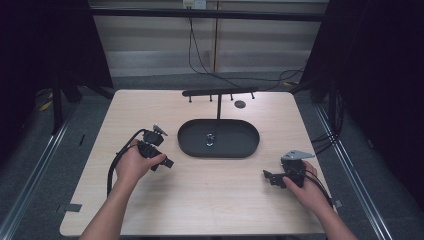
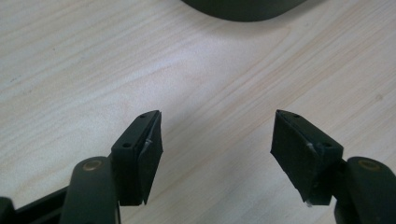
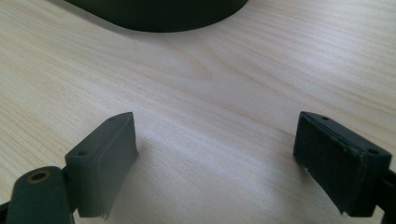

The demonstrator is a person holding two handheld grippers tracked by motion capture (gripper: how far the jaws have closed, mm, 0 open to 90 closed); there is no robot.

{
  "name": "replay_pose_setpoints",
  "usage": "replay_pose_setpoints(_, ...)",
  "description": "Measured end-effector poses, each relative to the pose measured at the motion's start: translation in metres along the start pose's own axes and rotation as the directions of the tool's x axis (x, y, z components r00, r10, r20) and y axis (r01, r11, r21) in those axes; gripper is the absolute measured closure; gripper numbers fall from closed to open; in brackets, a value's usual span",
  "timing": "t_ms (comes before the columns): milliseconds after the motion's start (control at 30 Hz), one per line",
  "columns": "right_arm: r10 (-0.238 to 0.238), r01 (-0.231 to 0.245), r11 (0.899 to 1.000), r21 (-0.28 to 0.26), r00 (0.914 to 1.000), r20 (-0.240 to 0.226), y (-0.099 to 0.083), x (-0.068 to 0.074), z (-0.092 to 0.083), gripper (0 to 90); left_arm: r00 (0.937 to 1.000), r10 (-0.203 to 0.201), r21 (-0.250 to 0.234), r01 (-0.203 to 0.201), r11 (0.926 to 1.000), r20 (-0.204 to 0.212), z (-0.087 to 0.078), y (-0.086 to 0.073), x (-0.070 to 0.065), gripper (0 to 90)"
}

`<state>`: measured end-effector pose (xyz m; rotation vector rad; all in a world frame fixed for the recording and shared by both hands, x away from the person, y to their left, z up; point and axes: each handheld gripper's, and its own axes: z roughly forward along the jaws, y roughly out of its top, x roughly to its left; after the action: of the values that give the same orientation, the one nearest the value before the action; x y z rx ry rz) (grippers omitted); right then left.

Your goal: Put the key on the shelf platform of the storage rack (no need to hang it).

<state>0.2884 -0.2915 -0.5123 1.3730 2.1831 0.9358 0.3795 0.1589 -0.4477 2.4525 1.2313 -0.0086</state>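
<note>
High view: left gripper [image 1: 167,163] and right gripper [image 1: 266,175] rest low on the table [image 1: 150,107], either side of the dark oval tray [image 1: 195,145] near the far edge, likely staged to reach its small shiny object [image 1: 210,139].

Left gripper view: jaws apart, empty.

Right gripper view: jaws wide, empty.

L forearm enters from bottom left of the high view, left hand [image 1: 134,165] wrapped round the left gripper [image 1: 169,163], jaws apart w/ nothing between (cable loops off to its left). R forearm from bottom right, right hand [image 1: 306,189] holding the right gripper [image 1: 266,175] at mid-right, jaws wide, empty.
</note>
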Motion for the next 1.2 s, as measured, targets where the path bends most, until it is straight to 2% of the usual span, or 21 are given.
replay_pose_setpoints(633,0.000,0.000,1.000,0.000,1.0000,0.000,0.000,0.000,0.000,13.0,0.9999,-0.014,0.004,0.014,0.9999,0.004,0.004,-0.028,0.011,32.1)
replay_pose_setpoints(933,0.000,0.000,1.000,0.000,1.0000,0.000,0.000,0.000,0.000,13.0,0.9998,-0.018,-0.010,0.018,0.9998,-0.008,0.005,-0.041,0.014,31.9)
replay_pose_setpoints(1000,-0.001,0.001,1.000,0.000,1.0000,0.000,0.000,0.000,0.000,13.0,0.9999,-0.013,-0.001,0.013,0.9999,-0.009,0.005,-0.044,0.015,31.8)
replay_pose_setpoints(1167,-0.001,0.001,1.000,0.000,1.0000,0.000,0.000,0.000,0.000,13.0,0.9996,-0.027,-0.011,0.027,0.9996,-0.011,0.004,-0.051,0.016,31.6)
replay_pose_setpoints(1200,0.000,0.000,1.000,0.000,1.0000,0.000,0.000,0.000,0.000,13.0,0.9998,-0.019,-0.008,0.019,0.9998,-0.010,0.004,-0.052,0.017,31.6)
